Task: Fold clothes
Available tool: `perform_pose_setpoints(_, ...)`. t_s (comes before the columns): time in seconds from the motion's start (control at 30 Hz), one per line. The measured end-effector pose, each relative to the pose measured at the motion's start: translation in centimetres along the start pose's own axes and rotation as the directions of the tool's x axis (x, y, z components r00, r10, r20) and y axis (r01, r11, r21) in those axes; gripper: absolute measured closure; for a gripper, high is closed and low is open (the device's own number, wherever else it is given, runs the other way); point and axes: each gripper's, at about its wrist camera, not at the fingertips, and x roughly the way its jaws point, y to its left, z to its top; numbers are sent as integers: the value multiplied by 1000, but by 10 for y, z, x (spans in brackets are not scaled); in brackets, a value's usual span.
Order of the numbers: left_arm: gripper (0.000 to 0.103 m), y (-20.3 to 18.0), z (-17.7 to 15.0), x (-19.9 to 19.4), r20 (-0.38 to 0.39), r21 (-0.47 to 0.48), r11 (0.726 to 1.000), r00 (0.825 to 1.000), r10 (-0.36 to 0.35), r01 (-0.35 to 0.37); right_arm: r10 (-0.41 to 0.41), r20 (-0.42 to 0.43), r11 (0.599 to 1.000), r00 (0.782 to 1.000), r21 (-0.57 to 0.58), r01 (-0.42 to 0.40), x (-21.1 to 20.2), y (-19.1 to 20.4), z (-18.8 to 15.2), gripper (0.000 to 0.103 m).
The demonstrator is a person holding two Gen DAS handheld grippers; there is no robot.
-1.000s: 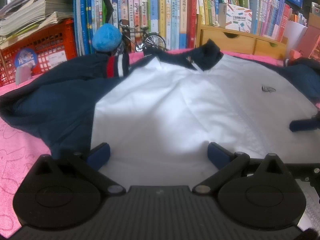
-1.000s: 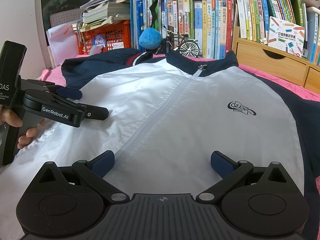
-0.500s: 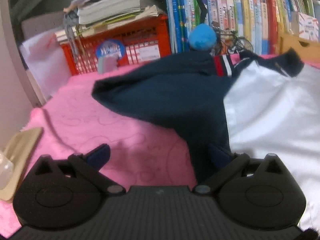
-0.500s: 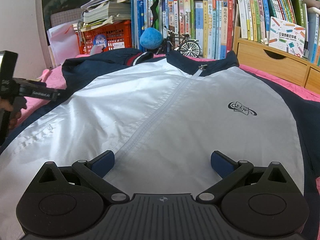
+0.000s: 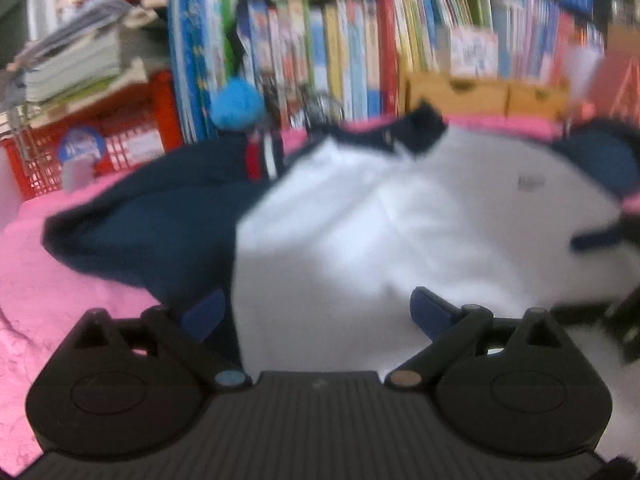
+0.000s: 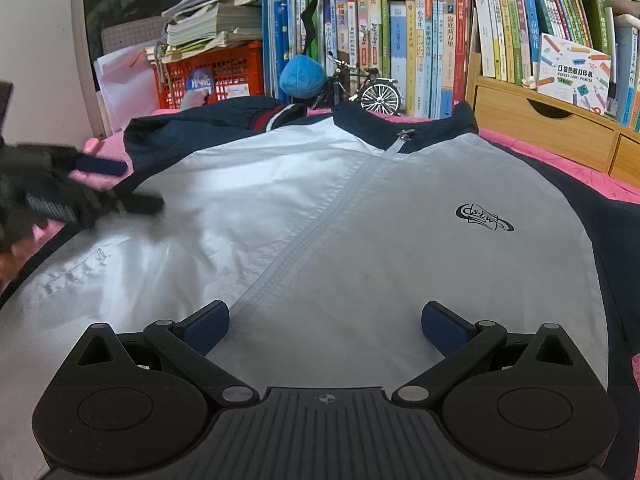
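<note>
My left gripper [image 5: 316, 312], spread empty, sat nearest the jacket's [image 6: 360, 220] navy sleeve [image 5: 152, 232]; right gripper [image 6: 324, 326] spread too.

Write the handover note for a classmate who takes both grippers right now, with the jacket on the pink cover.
Left gripper: open, holding nothing, over the jacket's left edge; its view is blurred.
Right gripper: open, holding nothing, over the jacket's lower front.
Jacket: flat on the pink cover, front up and closed, collar toward the books. The sleeve on the left lies bunched beside the collar.
Done: no fold shows.
Left: fold sleeves in, then the body.
</note>
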Motion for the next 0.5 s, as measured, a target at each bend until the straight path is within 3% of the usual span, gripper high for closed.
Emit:
perform_pose_setpoints(0.17,0,13,-6,3,-10,-71,997,1000,-21,20,1,0,1000,1000,0,-1,0,0,0,0)
perform_pose_setpoints(0.23,0,15,-3,-1,11,-25,997,998,68,-68,2,0,1000,1000,-1,-2,0,0,0,0)
perform_pose_setpoints(0.3,0,21,3,-3,47,24,982,981,188,-189,2,1,1000,1000,-1,-2,0,-1,0,0)
perform_pose_setpoints(0.33,0,29,8,1,65,48,959,959,277,-280,3,1,1000,1000,-2,-3,0,-1,0,0)
perform_pose_setpoints(0.37,0,36,12,10,73,91,917,921,382,-388,3,1,1000,1000,-2,-3,0,-1,-1,0)
perform_pose_setpoints(0.4,0,48,14,25,64,141,855,867,495,-498,3,1,1000,1000,-2,-3,0,-1,-1,0)
perform_pose_setpoints(0.43,3,61,17,41,57,192,777,797,601,-600,3,1,1000,1000,-2,-3,0,-1,-1,0)
perform_pose_setpoints(0.47,14,73,22,44,45,168,774,789,612,-610,3,1,1000,1000,-2,-3,0,-1,-1,0)
perform_pose_setpoints(0.5,19,84,28,45,32,128,787,795,605,-604,3,1,1000,1000,-2,-3,0,-1,-1,0)
